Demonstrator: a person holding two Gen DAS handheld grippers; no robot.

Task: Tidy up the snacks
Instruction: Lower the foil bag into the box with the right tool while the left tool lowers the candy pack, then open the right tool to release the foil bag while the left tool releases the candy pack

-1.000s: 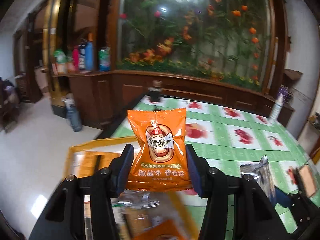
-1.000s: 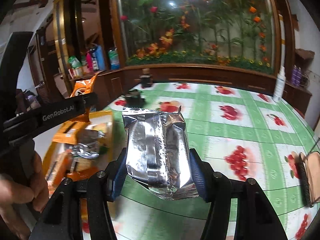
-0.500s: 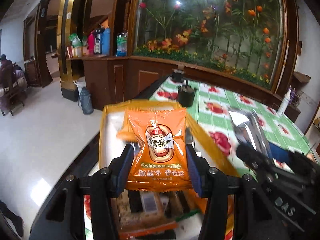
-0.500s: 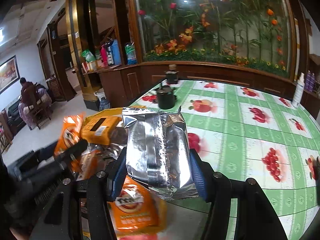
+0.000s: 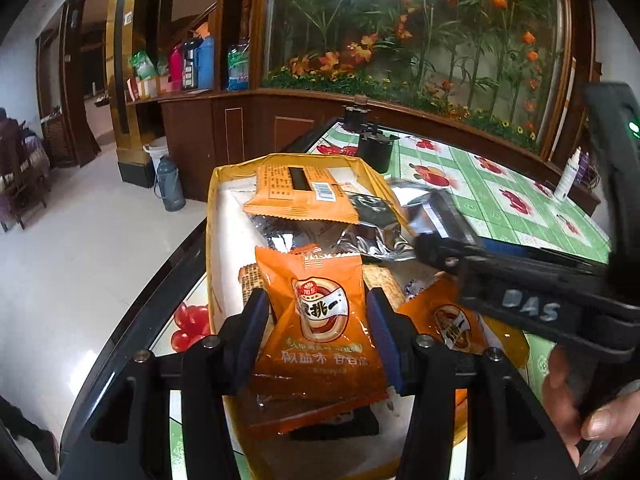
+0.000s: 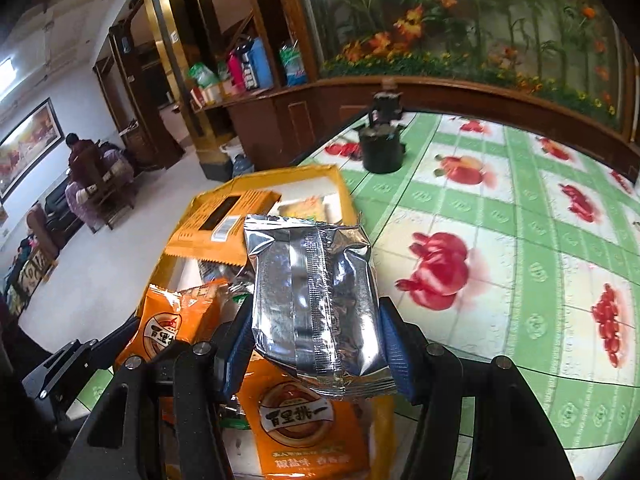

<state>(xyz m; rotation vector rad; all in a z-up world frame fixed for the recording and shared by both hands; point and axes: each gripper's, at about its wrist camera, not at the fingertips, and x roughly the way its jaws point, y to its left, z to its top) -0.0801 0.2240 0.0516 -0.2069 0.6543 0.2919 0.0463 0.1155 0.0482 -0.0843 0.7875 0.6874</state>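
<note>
My left gripper (image 5: 318,334) has black arms with blue pads (image 5: 256,320), and between them is an orange snack packet (image 5: 320,320) with a red-and-white badge. My right gripper (image 6: 316,344) is likewise black and blue, around a shiny silver foil packet (image 6: 316,300). The box (image 5: 218,208) is yellow-orange outside and white inside. The tablecloth (image 6: 500,208) is a green-and-white check printed with red fruit.

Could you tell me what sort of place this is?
Probably a home dining or living room: a fruit-print tablecloth, a wooden sideboard holding flasks, and a yellow snack box on the table.
</note>
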